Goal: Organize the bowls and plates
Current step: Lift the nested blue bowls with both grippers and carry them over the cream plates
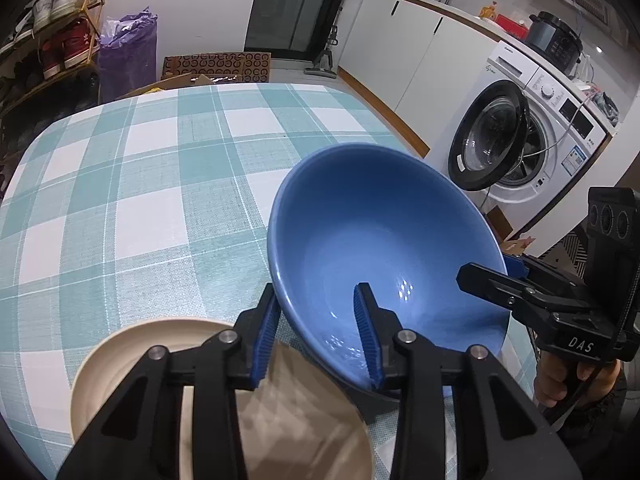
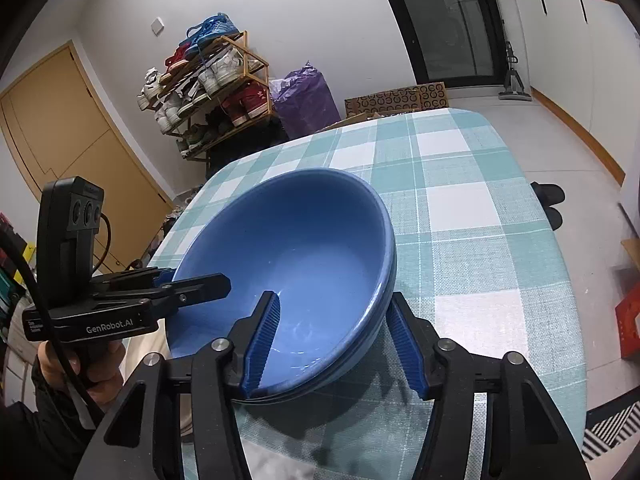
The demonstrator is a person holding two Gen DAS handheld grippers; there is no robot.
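Note:
A large blue bowl (image 1: 360, 232) sits near the table's front edge, and both grippers straddle its rim from opposite sides. My left gripper (image 1: 316, 288) has one blue pad outside the wall and the other inside, pressing on the near rim. In the right wrist view it shows at the left (image 2: 200, 282), clamped on the rim. My right gripper (image 2: 332, 296) has one pad inside the bowl (image 2: 296, 248) and one outside. Its jaws stand wider than the wall. A cream plate (image 1: 120, 360) lies under my left gripper.
The table wears a teal and white checked cloth (image 1: 140, 184). A washing machine (image 1: 520, 152) with its door open stands off the table's right side. A shoe rack (image 2: 208, 92) and a purple bag (image 2: 308, 100) stand beyond the far edge.

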